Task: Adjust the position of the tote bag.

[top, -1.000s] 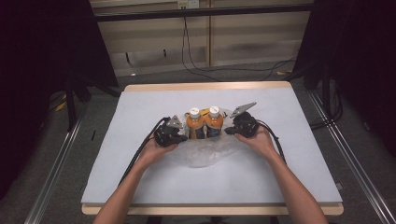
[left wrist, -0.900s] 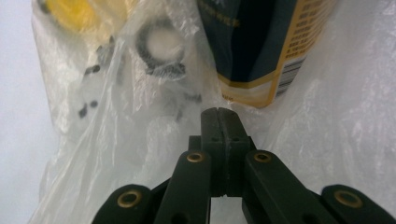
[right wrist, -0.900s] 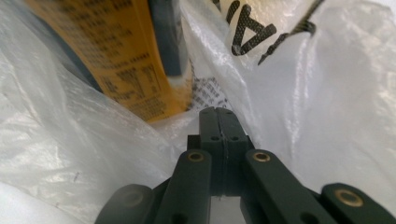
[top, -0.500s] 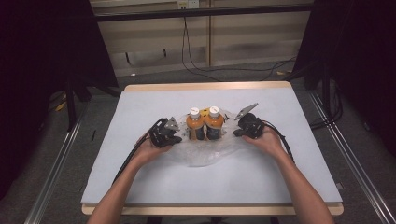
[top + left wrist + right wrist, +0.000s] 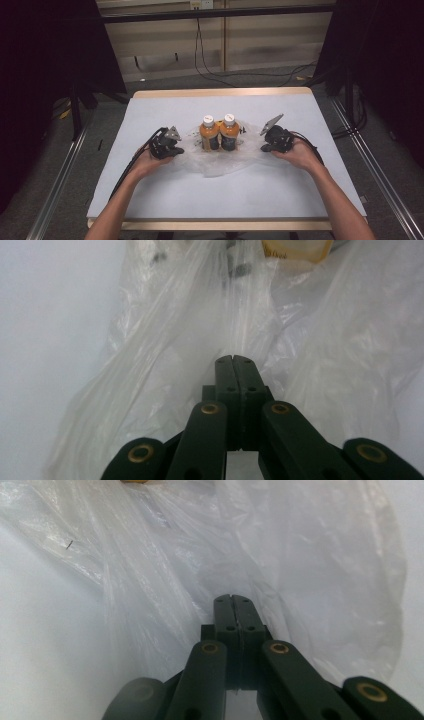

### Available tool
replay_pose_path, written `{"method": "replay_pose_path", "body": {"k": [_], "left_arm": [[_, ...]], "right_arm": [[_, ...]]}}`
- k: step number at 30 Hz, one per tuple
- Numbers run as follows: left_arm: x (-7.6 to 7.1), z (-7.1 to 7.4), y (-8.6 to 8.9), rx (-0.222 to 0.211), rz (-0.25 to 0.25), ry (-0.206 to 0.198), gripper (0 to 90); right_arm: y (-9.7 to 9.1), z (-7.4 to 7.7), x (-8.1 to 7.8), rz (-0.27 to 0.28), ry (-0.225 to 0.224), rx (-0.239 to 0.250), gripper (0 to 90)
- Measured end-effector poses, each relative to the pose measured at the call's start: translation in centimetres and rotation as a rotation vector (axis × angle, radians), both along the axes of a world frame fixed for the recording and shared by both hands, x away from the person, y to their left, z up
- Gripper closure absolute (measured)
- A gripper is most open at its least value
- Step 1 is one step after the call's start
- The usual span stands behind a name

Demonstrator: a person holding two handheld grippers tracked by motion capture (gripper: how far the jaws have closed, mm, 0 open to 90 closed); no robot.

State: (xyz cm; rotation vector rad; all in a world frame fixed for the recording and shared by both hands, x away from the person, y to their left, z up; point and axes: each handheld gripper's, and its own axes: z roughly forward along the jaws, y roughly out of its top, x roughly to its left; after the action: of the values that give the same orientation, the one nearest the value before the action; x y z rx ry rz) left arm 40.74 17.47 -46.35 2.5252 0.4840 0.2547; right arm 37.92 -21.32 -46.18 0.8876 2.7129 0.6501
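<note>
White covers the worktop (image 5: 150, 200), which has a pale wooden edge and sits among dark frames and a grey floor with loose cables (image 5: 240, 75) behind it.

On the worktop's middle lies a clear plastic bag (image 5: 225, 160), crumpled and spread flat around its contents. The high view gives its whole outline; the two gripper views give only close folds of the bag (image 5: 165, 340) (image 5: 310, 570), with a scrap of yellow label at their top edges.

Two bottles (image 5: 219, 134) of orange drink with white caps stand upright, touching side by side, on the bag's far part. Their caps and full shape are plain from above.

The left hand-held gripper (image 5: 176, 149) lies at the bag's left edge, the right hand-held gripper (image 5: 266, 146) at its right edge, each well apart from the bottles and held low over the worktop. From above, their jaws are too small to read. In the left gripper view the left hand-held gripper (image 5: 233, 360) is clenched, jaws pressed flat together, bag film lying right at the tips; whether a fold is pinched I cannot tell. The right gripper view gives the same for the right hand-held gripper (image 5: 232, 598): jaws clenched, film at the tips.
</note>
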Motion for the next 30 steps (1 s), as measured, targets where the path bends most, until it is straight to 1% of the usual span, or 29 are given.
{"method": "replay_pose_path", "body": {"k": [1,2,3,4,6,7,8,9,10,11,12,13,15,16,17,18,19,21,22,23,24,25,26,27,28,29,30], "left_arm": [[0.0,0.1,-0.3,-0.01,-0.006,0.001,90.0],[-0.2,0.3,-0.6,-0.036,-0.001,-0.004,90.0],[-0.2,0.6,-0.9,-0.051,-0.019,-0.006,90.0],[-0.3,0.9,-1.2,-0.065,-0.021,-0.006,90.0],[-0.5,1.5,-1.8,-0.078,-0.034,-0.023,90.0],[-0.5,1.8,-2.1,-0.077,-0.048,-0.033,90.0],[-0.5,2.1,-2.5,-0.08,-0.057,-0.024,90.0],[-0.6,2.2,-2.9,-0.083,-0.072,-0.042,90.0],[-0.5,2.5,-3.2,-0.078,-0.094,-0.035,90.0],[-0.6,2.4,-3.6,-0.087,-0.101,-0.035,90.0],[-0.6,2.4,-4.0,-0.079,-0.116,-0.021,90.0],[-0.6,2.1,-4.4,-0.069,-0.116,-0.019,90.0],[-0.6,1.3,-5.0,-0.035,-0.134,-0.008,90.0],[-0.6,0.5,-5.3,-0.002,-0.136,-0.016,90.0],[-0.7,0.2,-5.4,0.02,-0.141,-0.013,90.0],[-0.7,0.0,-5.5,0.028,-0.138,-0.014,90.0],[-0.8,-0.2,-5.5,0.036,-0.138,-0.027,90.0],[-0.8,0.1,-5.6,0.087,-0.135,-0.06,90.0],[-0.8,0.1,-5.6,0.096,-0.134,-0.057,90.0],[-0.7,0.1,-5.5,0.121,-0.137,-0.07,90.0],[-0.6,0.1,-5.5,0.135,-0.129,-0.075,90.0],[-0.5,0.2,-5.3,0.159,-0.125,-0.082,90.0],[-0.4,0.2,-5.1,0.17,-0.123,-0.085,90.0],[-0.3,0.3,-4.9,0.182,-0.123,-0.087,90.0],[-0.1,0.3,-4.8,0.188,-0.125,-0.092,90.0],[-0.1,0.3,-4.6,0.187,-0.117,-0.095,90.0],[0.0,0.3,-4.4,0.185,-0.116,-0.085,90.0]], "right_arm": [[0.0,0.0,0.0,-0.001,0.001,0.003,90.0],[0.1,0.0,0.1,-0.001,-0.001,0.009,90.0],[0.1,-0.1,0.1,0.003,-0.005,0.013,90.0],[0.3,-0.1,0.2,-0.002,-0.002,0.022,90.0],[0.4,-0.1,0.2,0.005,-0.008,0.023,90.0],[0.5,-0.1,0.2,0.008,-0.009,0.024,90.0],[0.6,0.0,0.2,0.004,-0.006,0.03,90.0],[0.7,0.0,0.2,0.011,-0.01,0.03,90.0],[0.8,0.0,0.2,0.009,-0.009,0.03,90.0],[0.9,0.0,0.2,0.01,-0.014,0.033,90.0],[1.0,0.0,0.2,0.01,-0.012,0.035,90.0],[1.1,0.1,0.3,0.011,-0.015,0.038,90.0],[1.3,0.2,0.3,0.016,-0.024,0.047,90.0],[1.4,0.2,0.4,0.023,-0.025,0.046,90.0],[1.7,0.3,0.5,0.031,-0.032,0.044,90.0],[1.8,0.3,0.5,0.03,-0.031,0.041,90.0],[1.9,0.3,0.6,0.034,-0.038,0.029,90.0],[2.1,0.1,0.8,0.044,-0.045,0.007,90.0],[2.1,-0.1,0.9,0.043,-0.041,-0.001,90.0],[2.1,-0.2,0.9,0.038,-0.044,-0.005,90.0],[2.0,-0.2,1.0,0.034,-0.046,-0.003,90.0],[1.9,-0.2,1.1,0.035,-0.062,-0.017,90.0],[1.9,-0.2,1.0,0.023,-0.072,-0.042,90.0],[1.7,-0.2,1.0,0.025,-0.081,-0.062,90.0],[1.4,-0.1,1.1,0.028,-0.085,-0.087,90.0],[1.2,-0.1,1.1,0.017,-0.089,-0.104,90.0],[0.8,0.0,1.2,0.01,-0.081,-0.109,90.0]]}}
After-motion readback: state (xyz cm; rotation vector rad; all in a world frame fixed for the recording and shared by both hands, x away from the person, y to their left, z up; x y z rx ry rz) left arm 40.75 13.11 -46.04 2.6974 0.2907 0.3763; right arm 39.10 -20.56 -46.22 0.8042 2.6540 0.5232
